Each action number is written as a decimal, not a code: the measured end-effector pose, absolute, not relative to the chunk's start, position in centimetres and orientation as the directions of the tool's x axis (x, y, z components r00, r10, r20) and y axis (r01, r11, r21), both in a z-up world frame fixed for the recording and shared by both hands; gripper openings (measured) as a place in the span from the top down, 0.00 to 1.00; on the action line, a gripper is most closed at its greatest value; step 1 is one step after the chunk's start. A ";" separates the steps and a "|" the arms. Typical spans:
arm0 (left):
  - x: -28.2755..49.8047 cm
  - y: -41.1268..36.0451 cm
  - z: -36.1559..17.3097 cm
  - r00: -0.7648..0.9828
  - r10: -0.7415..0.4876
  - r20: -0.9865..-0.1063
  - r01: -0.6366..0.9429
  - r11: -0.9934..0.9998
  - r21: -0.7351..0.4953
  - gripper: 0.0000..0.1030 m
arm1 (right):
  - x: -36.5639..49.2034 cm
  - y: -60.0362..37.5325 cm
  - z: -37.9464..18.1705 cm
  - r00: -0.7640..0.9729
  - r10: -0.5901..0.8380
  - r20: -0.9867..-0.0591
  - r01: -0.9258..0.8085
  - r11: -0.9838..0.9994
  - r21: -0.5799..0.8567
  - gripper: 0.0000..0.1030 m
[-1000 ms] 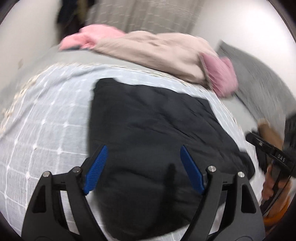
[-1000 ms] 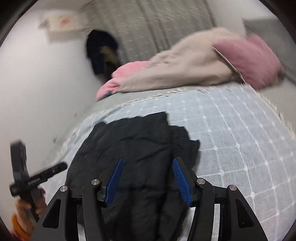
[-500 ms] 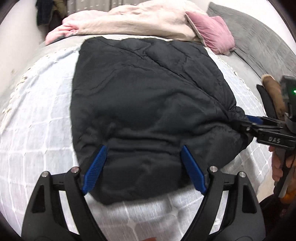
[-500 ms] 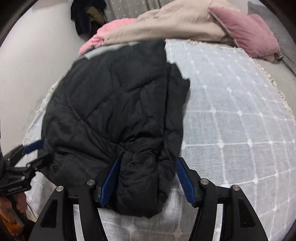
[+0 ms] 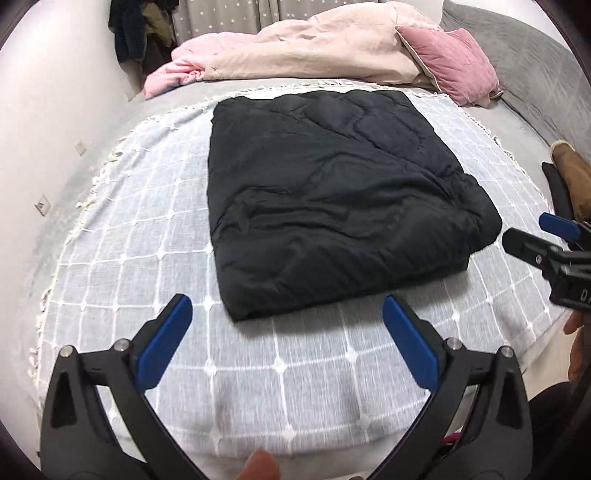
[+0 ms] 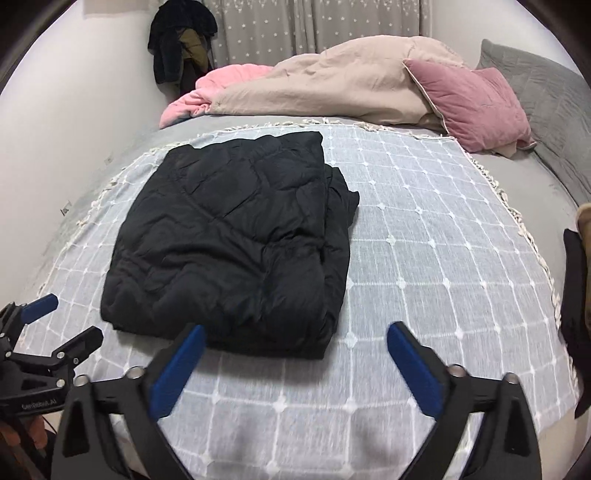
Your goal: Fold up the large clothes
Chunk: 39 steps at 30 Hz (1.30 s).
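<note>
Nearest, left wrist view: left gripper (image 5: 287, 334) has its blue pads spread wide, nothing between them, hanging over bare checked bedspread (image 5: 122, 258) at 6 o'clock. Half a second ago these same pads overlapped the near hem of the garment; now they are clear of it, drawn back toward the bed's near edge.

Right wrist view: right gripper (image 6: 295, 356) likewise gapes wide and empty. Its left pad sits just in front of the near edge of the black quilted jacket (image 6: 236, 243); earlier a bunched fold sat between the pads. In the left view the right gripper (image 5: 546, 240) shows at 3 o'clock, just off the jacket's right corner, apart from it; half a second ago it was against that corner.

Jacket (image 5: 332, 199): folded into a rough rectangle, lying flat at centre of the bedspread, released by both tools. A second ago it was a looser, irregular heap. On the right side of the right view, an under layer sticks out past the top panel toward 2 o'clock.

Farther, at 12 o'clock: beige duvet (image 6: 332, 81) with pink blanket (image 6: 207, 96) at 11 o'clock, pink pillow (image 6: 476, 99) at 1 o'clock, grey starred curtain (image 6: 314, 26) behind.
</note>
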State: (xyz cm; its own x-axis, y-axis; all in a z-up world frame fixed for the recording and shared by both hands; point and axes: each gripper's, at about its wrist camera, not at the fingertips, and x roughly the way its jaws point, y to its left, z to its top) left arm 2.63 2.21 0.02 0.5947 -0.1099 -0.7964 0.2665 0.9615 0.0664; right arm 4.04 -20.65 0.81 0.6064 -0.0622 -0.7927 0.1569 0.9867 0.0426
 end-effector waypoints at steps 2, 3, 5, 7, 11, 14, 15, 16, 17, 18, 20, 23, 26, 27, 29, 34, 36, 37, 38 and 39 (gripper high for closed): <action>2.0 2.3 0.2 0.598 -0.106 -0.795 0.251 0.966 0.060 0.01 | 3.5 -20.3 0.8 0.599 -0.079 -0.797 0.167 0.986 0.028 0.00; 1.7 2.3 0.2 0.598 -0.103 -0.795 0.241 0.969 0.056 0.00 | 3.3 -20.0 0.7 0.597 -0.088 -0.797 0.170 0.985 0.018 0.00; 1.3 2.9 0.0 0.593 -0.097 -0.799 0.211 0.977 0.038 0.00 | 2.9 -19.5 0.8 0.607 -0.111 -0.787 0.179 0.984 -0.001 0.00; 1.2 3.1 -0.1 0.593 -0.090 -0.800 0.192 0.981 0.031 0.01 | 2.7 -19.3 0.8 0.616 -0.131 -0.777 0.186 0.982 -0.018 0.00; 0.7 2.9 -0.7 0.603 -0.083 -0.794 0.170 0.985 0.027 0.01 | 2.3 -18.7 0.4 0.617 -0.145 -0.774 0.192 0.981 -0.031 0.00; 0.9 2.7 -1.3 0.594 -0.091 -0.799 0.170 0.985 0.014 0.01 | 2.6 -18.1 -0.5 0.607 -0.142 -0.782 0.187 0.982 -0.033 0.00; 1.0 2.7 -1.4 0.590 -0.094 -0.802 0.173 0.985 0.012 0.01 | 2.7 -17.9 -0.6 0.605 -0.140 -0.784 0.182 0.983 -0.034 0.00; 1.2 2.7 -1.7 0.578 -0.098 -0.810 0.178 0.984 0.008 0.01 | 2.9 -17.8 -0.8 0.603 -0.138 -0.785 0.178 0.983 -0.036 0.00; 1.6 2.8 -1.8 0.569 -0.103 -0.816 0.178 0.984 0.000 0.01 | 3.1 -17.8 -0.8 0.604 -0.130 -0.786 0.174 0.984 -0.028 0.00; 2.1 3.1 -1.8 0.557 -0.113 -0.823 0.176 0.984 -0.016 0.01 | 3.3 -18.1 -0.8 0.605 -0.113 -0.788 0.170 0.985 -0.011 0.00; 3.9 4.0 -1.6 0.518 -0.137 -0.844 0.173 0.984 -0.053 0.01 | 4.1 -19.4 -0.3 0.605 -0.042 -0.795 0.151 0.986 0.064 0.00; 7.4 5.8 -0.4 0.515 -0.162 -0.842 0.162 0.983 -0.090 0.01 | 6.5 -22.6 1.1 0.617 0.051 -0.785 0.150 0.972 0.180 0.00; 11.4 7.5 -0.2 0.512 -0.187 -0.838 0.121 0.982 -0.145 0.01 | 10.1 -25.7 1.5 0.630 0.083 -0.772 0.176 0.953 0.245 0.00; 12.8 8.0 -0.6 0.498 -0.197 -0.845 0.107 0.980 -0.166 0.01 | 11.3 -26.4 1.2 0.625 0.097 -0.774 0.178 0.948 0.263 0.00; 15.3 8.6 -1.9 0.463 -0.241 -0.853 0.089 0.970 -0.226 0.01 | 14.1 -27.9 -0.6 0.602 0.152 -0.784 0.189 0.927 0.324 0.00; 18.7 9.3 -6.3 0.400 -0.408 -0.821 0.092 0.909 -0.407 0.01 | 17.7 -29.8 -7.2 0.510 0.344 -0.788 0.209 0.840 0.501 0.00; 19.6 9.2 -7.6 0.365 -0.494 -0.789 0.099 0.864 -0.495 0.01 | 18.6 -30.4 -9.5 0.493 0.427 -0.758 0.221 0.781 0.584 0.01; 19.9 9.2 -8.1 0.353 -0.548 -0.758 0.104 0.828 -0.551 0.01 | 19.1 -30.8 -10.5 0.493 0.473 -0.730 0.230 0.739 0.634 0.01; 20.3 9.2 -8.8 0.337 -0.597 -0.728 0.100 0.792 -0.603 0.01 | 19.4 -31.1 -11.6 0.495 0.523 -0.693 0.235 0.688 0.687 0.01; 20.6 9.2 -9.5 0.316 -0.650 -0.691 0.091 0.746 -0.660 0.05 | 19.7 -31.3 -12.4 0.500 0.556 -0.665 0.239 0.649 0.722 0.01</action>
